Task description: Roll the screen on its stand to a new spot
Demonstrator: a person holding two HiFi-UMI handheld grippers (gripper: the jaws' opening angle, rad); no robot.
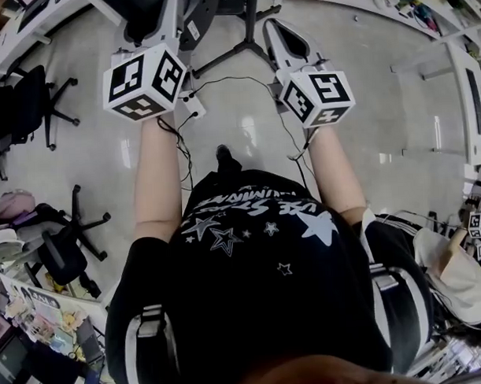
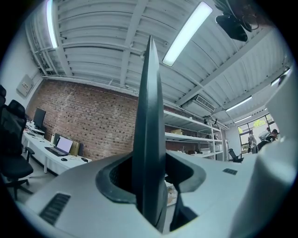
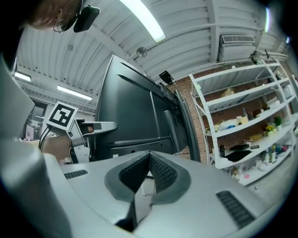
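The dark screen (image 3: 130, 111) stands on a black rolling stand whose legs (image 1: 247, 45) spread over the floor in front of me. In the left gripper view its thin edge (image 2: 150, 130) rises straight up between the jaws, and my left gripper (image 2: 150, 195) is shut on that edge. My right gripper (image 3: 149, 157) is off to the screen's right, looking at its back; its ribbed pads meet at the tips with nothing between them. In the head view both marker cubes show, the left (image 1: 144, 80) and the right (image 1: 317, 96), held up at the screen's sides.
A white power strip (image 1: 194, 106) and black cables (image 1: 281, 119) lie on the floor by my feet. Office chairs (image 1: 65, 244) stand at the left, desks (image 1: 465, 85) at the right. White shelving (image 3: 242, 125) fills the wall beyond the screen. Another person (image 1: 456, 270) sits at lower right.
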